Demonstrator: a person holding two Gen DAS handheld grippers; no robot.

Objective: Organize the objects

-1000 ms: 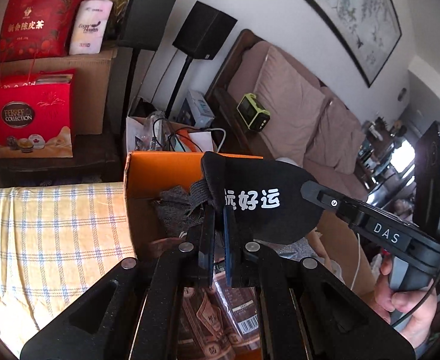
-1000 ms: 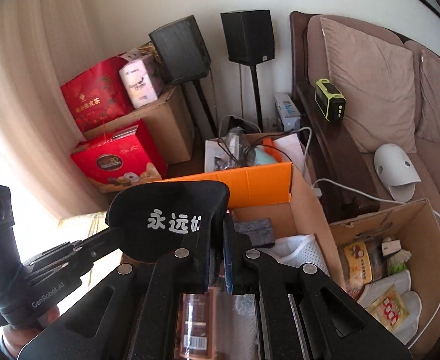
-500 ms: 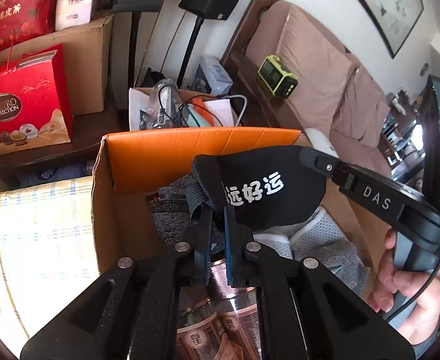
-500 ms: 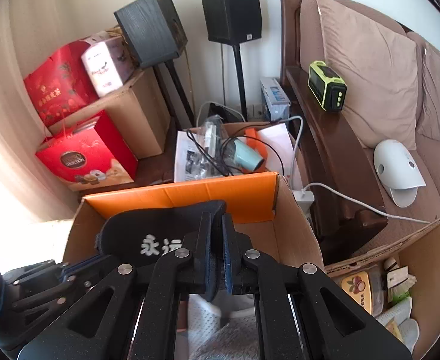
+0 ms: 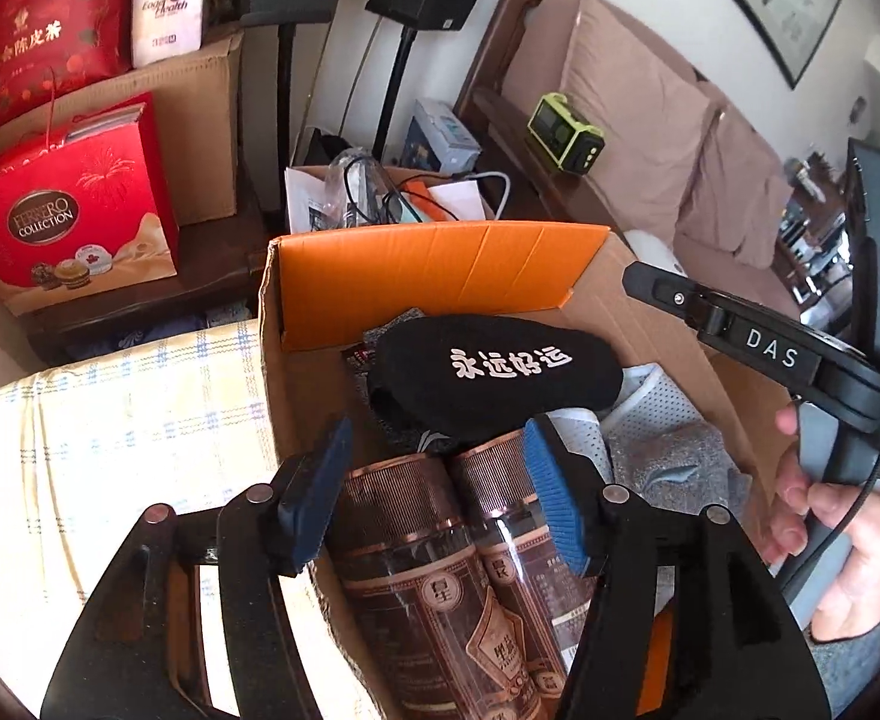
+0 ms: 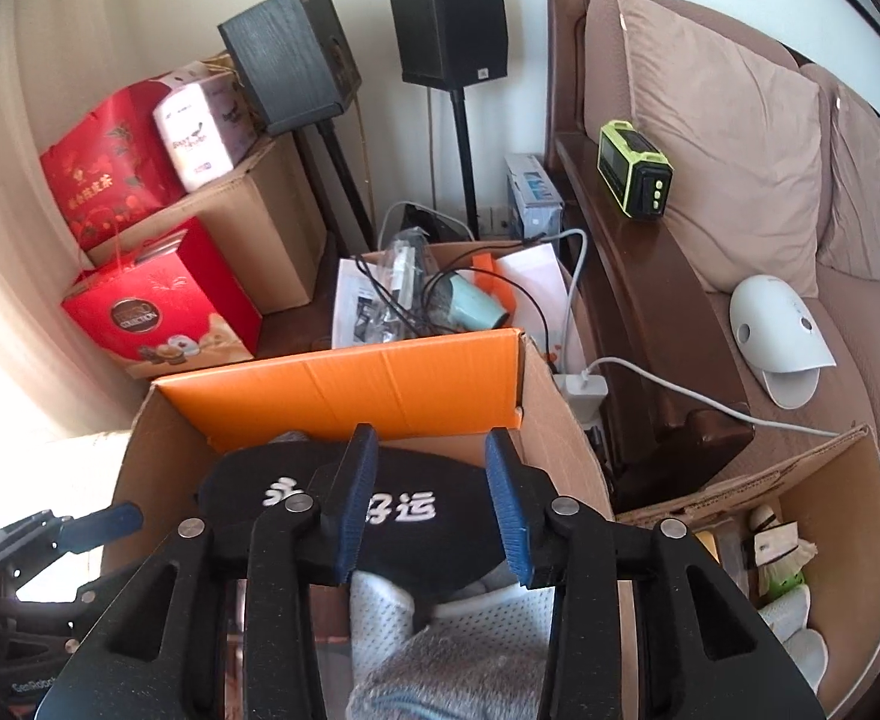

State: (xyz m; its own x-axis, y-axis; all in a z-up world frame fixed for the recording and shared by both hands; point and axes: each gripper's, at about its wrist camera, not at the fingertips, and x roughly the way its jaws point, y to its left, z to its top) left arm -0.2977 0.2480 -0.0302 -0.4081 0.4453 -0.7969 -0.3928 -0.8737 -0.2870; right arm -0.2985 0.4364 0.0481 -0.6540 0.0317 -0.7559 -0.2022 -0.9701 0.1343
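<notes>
Sofa corner, cardboard box (image 5: 667,330) sitting under both grippers.
Left gripper (image 5: 440,486) and right gripper (image 6: 431,495) are gaping wide, holding nothing; black cap (image 5: 493,375) is lying just ahead in the box. Only left view is showing two copper jars (image 5: 434,546).

Matte black left gripper (image 5: 434,480) and right gripper (image 6: 431,498), blue ribbed pads (image 5: 550,510), silver screws. White "DAS" lettering, green light, thin black cable; bare hand (image 5: 829,534), grey cuff.
</notes>
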